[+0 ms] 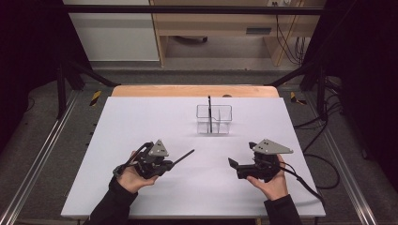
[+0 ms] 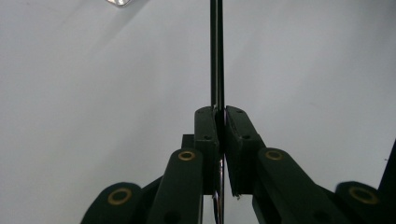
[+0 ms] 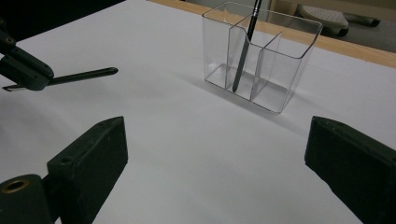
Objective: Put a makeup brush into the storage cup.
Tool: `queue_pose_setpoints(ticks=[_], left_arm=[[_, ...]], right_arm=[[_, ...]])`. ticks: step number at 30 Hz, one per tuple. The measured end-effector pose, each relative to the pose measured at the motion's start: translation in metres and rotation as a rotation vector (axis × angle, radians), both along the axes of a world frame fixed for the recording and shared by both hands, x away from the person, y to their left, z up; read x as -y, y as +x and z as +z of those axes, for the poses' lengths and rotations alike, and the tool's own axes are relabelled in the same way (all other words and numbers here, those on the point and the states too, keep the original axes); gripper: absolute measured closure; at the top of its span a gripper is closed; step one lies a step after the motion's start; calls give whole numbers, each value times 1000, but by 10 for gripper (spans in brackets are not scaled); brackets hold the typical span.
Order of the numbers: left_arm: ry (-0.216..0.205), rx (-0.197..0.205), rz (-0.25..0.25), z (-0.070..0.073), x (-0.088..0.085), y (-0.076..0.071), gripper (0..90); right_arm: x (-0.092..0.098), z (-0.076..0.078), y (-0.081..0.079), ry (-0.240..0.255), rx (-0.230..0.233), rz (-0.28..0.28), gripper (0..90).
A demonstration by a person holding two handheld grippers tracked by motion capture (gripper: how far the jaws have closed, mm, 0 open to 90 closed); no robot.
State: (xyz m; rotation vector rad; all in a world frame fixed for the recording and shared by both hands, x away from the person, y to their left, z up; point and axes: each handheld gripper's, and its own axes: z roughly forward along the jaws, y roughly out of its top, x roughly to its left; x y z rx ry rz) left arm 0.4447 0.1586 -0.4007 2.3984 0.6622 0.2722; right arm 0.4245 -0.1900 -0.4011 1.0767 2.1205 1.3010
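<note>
Black, slim pen [image 1: 184, 157] sits clamped in the left gripper [image 1: 170, 165], angled toward the clear plastic divided holder [image 1: 214, 119] (one pen [image 1: 210, 114] already stands inside). Right gripper [image 1: 233, 164] waits with jaws spread, holding nothing.

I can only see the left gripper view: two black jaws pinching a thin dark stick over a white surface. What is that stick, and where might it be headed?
Observer: It looks like a slim black pen, held by the left tool and pointing toward a clear plastic organizer farther up the white table.
Operator: Is anything in that organizer?
Observer: Yes, another black pen stands tilted in it, leaning against the divider.
Operator: And the other hand?
Observer: The right tool hovers over the table with its jaws wide apart, holding nothing.
Operator: Does the organizer have several sections?
Observer: Yes, dividers split it into compartments; at least one looks empty.
</note>
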Motion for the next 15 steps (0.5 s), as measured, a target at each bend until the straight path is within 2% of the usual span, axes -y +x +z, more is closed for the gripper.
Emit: queue_pose_setpoints(ticks=[5,15], left_arm=[[-3,3,-21,2,3,-3,830],[2,5,-59,0,12,-6,830]], right_arm=[[-4,2,-1,-13,9,14,67],[-16,8,-5,-73,27,50,68]])
